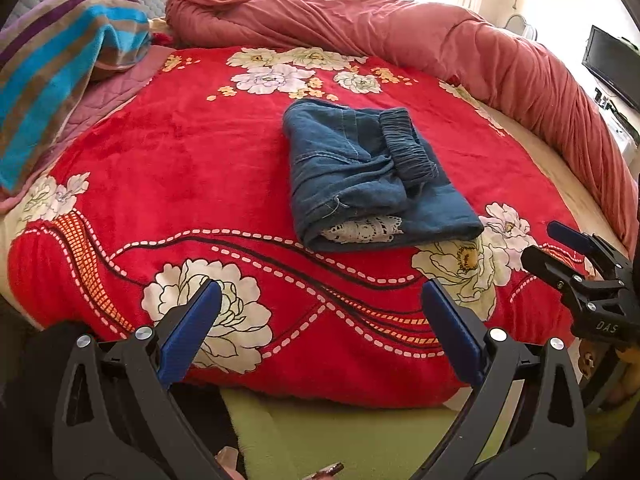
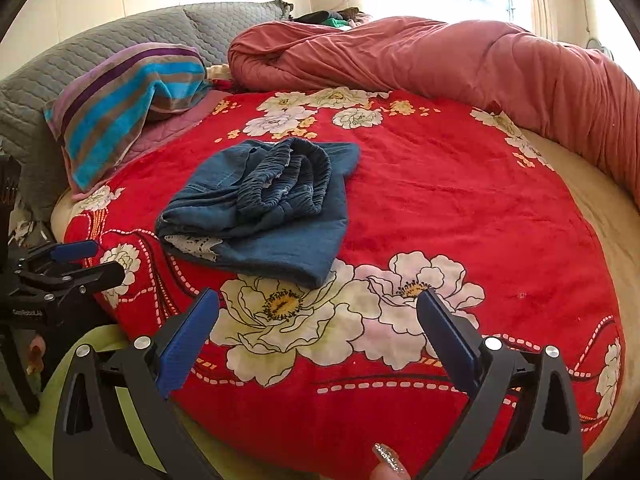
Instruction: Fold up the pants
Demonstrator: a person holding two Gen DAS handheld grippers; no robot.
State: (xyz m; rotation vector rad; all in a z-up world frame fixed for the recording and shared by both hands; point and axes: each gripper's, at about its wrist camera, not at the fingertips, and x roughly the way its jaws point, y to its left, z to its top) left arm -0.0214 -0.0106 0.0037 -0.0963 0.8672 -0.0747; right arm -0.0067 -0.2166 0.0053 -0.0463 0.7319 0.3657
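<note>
Dark blue pants (image 1: 372,176) lie folded into a compact bundle on the red floral blanket (image 1: 192,168) in the middle of the bed, elastic waistband bunched on top, white lace showing at the near edge. Our left gripper (image 1: 320,308) and right gripper (image 2: 318,316) hover near the bed's front edge, apart from the bundle, fingers spread wide and holding nothing. The fold looks nearly finished to us; to do it well, we would flatten the bunched waistband and square the edges gently, without dragging the blanket. A rolled pink quilt (image 1: 400,28) lies behind
</note>
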